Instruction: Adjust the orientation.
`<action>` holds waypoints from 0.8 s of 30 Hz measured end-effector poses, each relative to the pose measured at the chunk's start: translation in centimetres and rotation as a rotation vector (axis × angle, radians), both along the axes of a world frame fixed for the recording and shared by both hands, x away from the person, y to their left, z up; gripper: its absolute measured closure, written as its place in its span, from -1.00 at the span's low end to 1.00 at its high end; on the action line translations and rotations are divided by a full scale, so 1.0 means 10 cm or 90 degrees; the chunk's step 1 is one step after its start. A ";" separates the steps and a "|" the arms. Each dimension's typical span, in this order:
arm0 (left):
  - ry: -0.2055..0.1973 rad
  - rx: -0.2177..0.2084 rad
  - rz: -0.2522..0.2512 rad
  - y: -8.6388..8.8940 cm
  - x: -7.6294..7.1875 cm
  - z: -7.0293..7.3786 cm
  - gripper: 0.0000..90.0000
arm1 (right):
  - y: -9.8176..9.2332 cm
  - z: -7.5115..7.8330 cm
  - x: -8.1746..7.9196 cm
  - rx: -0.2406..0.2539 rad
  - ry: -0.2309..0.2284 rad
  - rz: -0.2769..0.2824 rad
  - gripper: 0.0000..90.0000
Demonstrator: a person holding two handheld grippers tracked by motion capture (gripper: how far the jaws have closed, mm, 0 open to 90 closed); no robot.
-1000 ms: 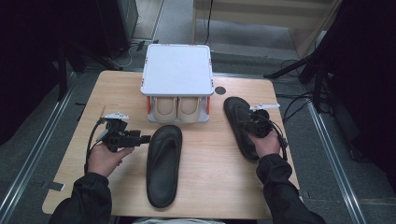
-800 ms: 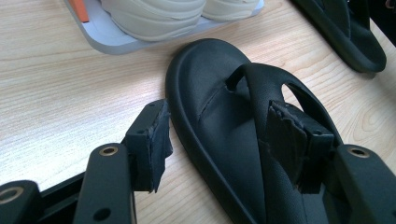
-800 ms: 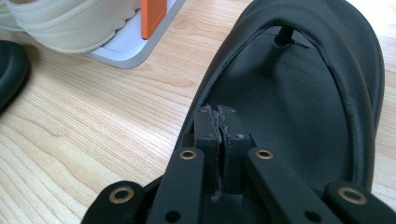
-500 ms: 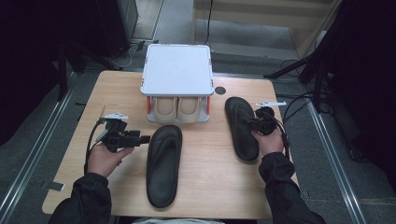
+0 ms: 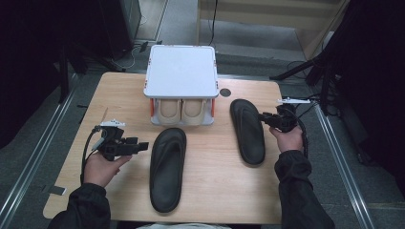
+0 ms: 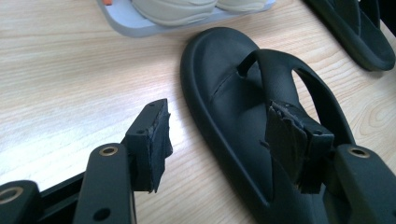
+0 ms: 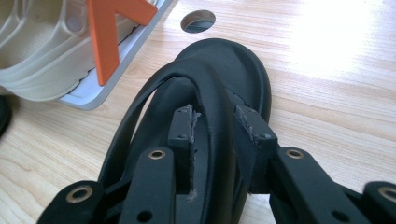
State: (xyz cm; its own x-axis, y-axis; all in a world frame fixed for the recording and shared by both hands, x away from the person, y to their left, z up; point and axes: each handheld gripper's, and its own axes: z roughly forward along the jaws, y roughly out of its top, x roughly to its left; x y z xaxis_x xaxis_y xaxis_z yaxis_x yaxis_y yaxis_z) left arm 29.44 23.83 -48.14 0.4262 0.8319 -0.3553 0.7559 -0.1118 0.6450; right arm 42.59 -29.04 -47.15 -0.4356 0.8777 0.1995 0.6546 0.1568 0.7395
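Two black flip-flops lie flat on the wooden surface [image 5: 229,191], one on each side of its middle. They look like moulded foam or rubber: light, bendy along the sole, a little grippy and not at all fragile, so I judge the raised strap, or the thin edge of the sole, to be the place to pinch them. The right flip-flop [image 5: 247,130] lies toward the right edge, its toe end pointing at the far edge beside a small round hole [image 5: 225,92] in the surface. The right gripper [image 5: 264,119] reaches in from that side; in the right gripper view its jaws straddle one arm of the strap [image 7: 212,112], and they have just been opening, so the strap sits between the pads with a gap on at least one side, slack rather than pinched. The left flip-flop [image 5: 167,167] lies nearer the person, just in front of a grey rack [image 5: 181,71] that holds a pair of beige shoes [image 5: 182,110]. The left gripper [image 5: 141,145] hovers just beside its outer edge, jaws spread wide and holding nothing; in the left gripper view the sole's rim lies between the two pads, with one pad in front of the strap.
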 end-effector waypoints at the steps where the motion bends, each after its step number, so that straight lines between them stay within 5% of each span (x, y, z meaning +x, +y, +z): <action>1: 0.004 0.001 -0.001 0.01 -0.01 0.00 -0.10 | 0.00 -0.01 0.01 0.002 0.001 -0.001 0.54; 24: 0.005 0.005 0.020 0.09 -0.13 -0.02 -0.11 | 0.09 -0.26 0.24 -0.014 0.057 0.003 0.45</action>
State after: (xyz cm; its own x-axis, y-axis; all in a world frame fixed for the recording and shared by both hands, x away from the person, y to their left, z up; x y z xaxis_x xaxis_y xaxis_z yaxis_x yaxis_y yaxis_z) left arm 28.18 24.71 -48.35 0.3968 0.8475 -0.3525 0.7642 -0.0923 0.6383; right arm 45.04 -28.17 -49.75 -0.4219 0.8801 0.2177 0.7166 0.1766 0.6747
